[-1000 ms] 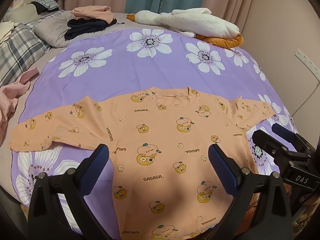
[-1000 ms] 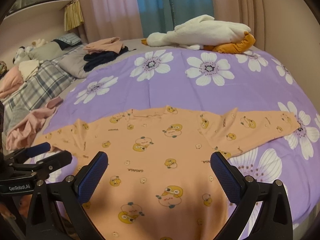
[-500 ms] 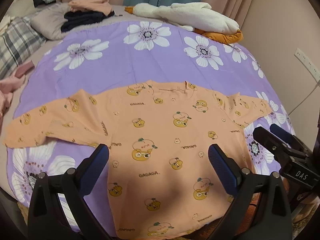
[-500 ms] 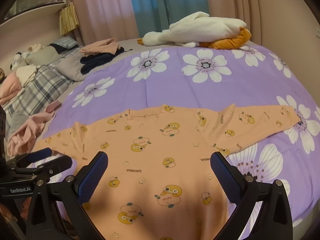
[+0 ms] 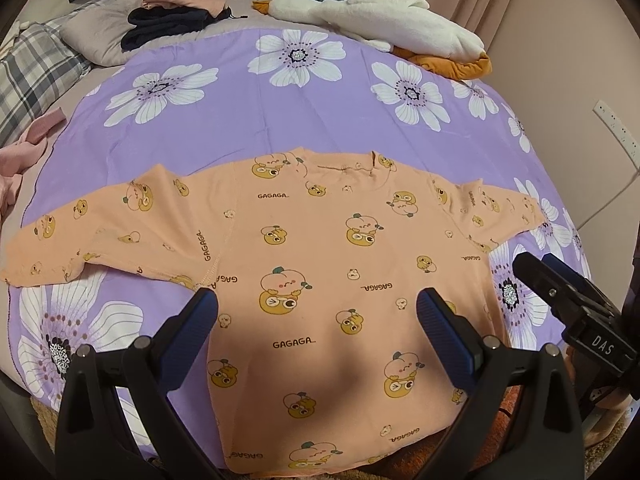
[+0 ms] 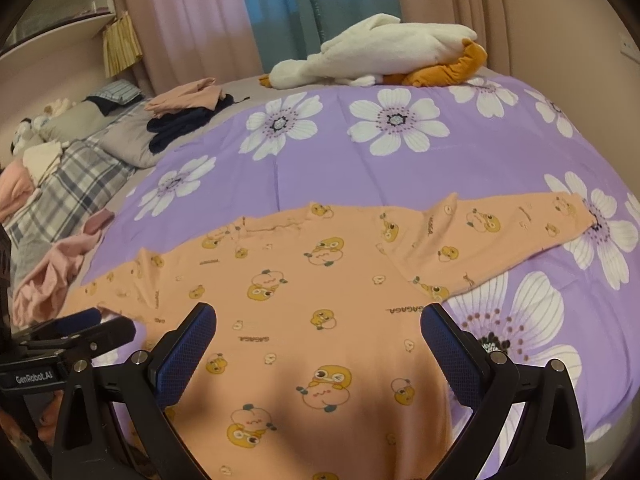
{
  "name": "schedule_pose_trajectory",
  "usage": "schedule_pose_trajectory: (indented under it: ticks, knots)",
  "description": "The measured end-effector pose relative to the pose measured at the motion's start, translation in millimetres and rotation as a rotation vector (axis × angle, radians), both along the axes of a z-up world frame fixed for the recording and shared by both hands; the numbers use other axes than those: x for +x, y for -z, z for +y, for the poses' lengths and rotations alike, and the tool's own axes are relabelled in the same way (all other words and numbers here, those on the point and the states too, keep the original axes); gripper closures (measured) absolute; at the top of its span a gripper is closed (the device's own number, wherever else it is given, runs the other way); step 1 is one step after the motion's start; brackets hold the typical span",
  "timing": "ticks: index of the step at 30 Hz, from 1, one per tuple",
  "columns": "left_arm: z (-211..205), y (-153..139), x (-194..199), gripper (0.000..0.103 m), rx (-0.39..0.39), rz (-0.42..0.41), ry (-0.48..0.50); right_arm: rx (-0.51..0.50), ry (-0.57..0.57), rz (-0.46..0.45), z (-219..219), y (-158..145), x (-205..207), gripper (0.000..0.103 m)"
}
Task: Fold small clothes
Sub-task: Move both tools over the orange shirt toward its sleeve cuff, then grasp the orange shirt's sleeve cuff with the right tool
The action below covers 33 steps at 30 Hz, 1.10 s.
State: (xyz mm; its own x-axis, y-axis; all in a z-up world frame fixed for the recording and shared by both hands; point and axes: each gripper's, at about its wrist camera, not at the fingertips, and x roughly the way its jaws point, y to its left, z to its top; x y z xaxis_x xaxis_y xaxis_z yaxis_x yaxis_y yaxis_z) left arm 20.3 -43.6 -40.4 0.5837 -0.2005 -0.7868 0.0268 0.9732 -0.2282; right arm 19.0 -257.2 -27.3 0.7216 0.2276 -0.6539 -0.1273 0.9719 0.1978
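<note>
Bed [image 5: 328, 128] under purple floral cover; plush goose [image 5: 384, 28] at 12 o'clock, curtains behind. Orange shirt [image 5: 320, 248] flat at center, sleeves spread. Left gripper [image 5: 316, 320] and right gripper [image 6: 318, 332] both gape, empty. Since earlier: the shirt has not shifted; views slightly nearer.

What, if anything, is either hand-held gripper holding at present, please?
Nothing: the left hand-held gripper and the right hand-held gripper are both open above the shirt.

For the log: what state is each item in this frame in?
Orange shirt: spread flat, unfolded, both sleeves out.
Left tongs: open, empty, above the shirt.
Right tongs: open, empty, above the shirt.
Pink and navy clothes: stacked by the pillow.
Plush goose: lying down.
</note>
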Motion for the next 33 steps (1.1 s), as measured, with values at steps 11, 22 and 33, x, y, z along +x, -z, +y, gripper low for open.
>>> schedule_pose_trajectory:
  ticks: [11,22,33]
  knots:
    - [-2,5,5,0.004,-0.048,0.051,0.005,0.028,0.027,0.013,-13,3,0,0.001]
    - [-5,8,8,0.004,-0.042,0.072,-0.001,0.064,0.050,0.029,-26,8,3,0.001]
    - [-12,18,16,0.004,-0.058,0.093,0.008,0.116,0.090,0.051,-51,17,10,0.002]
